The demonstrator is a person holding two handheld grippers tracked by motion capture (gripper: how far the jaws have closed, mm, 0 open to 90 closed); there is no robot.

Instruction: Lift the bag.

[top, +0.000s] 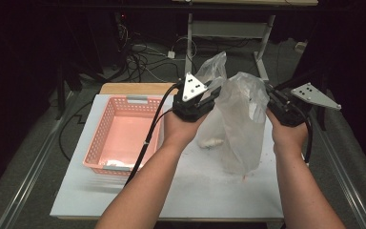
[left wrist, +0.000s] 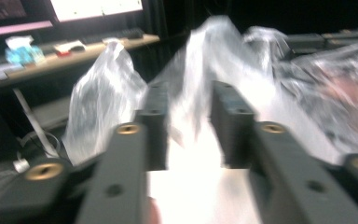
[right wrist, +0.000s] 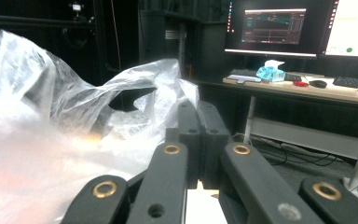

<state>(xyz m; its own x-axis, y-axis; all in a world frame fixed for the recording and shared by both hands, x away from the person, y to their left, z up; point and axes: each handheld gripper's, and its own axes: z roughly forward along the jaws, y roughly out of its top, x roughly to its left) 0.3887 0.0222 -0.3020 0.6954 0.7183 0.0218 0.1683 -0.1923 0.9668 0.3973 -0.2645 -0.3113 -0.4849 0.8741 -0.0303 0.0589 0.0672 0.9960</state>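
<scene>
A clear plastic bag (top: 240, 119) stands upright on the white table board (top: 195, 191), held up between both grippers. A small white thing (top: 209, 142) lies low down inside it. My left gripper (top: 214, 93) is at the bag's left side. In the left gripper view, blurred, its jaws (left wrist: 191, 121) stand apart with loose bag film (left wrist: 107, 93) between and beyond them, not pinched. My right gripper (top: 269, 93) is at the bag's right upper edge. In the right gripper view its jaws (right wrist: 196, 109) are pressed together, with the bag's rim (right wrist: 51, 102) running into them.
A pink slotted basket (top: 124, 129) sits on the left of the board, with a white item (top: 116, 163) at its near end. A tiny orange speck (top: 244, 177) lies by the bag's foot. Cables (top: 143, 57) and a table frame are on the floor behind. A desk with monitors (right wrist: 307, 88) stands farther off.
</scene>
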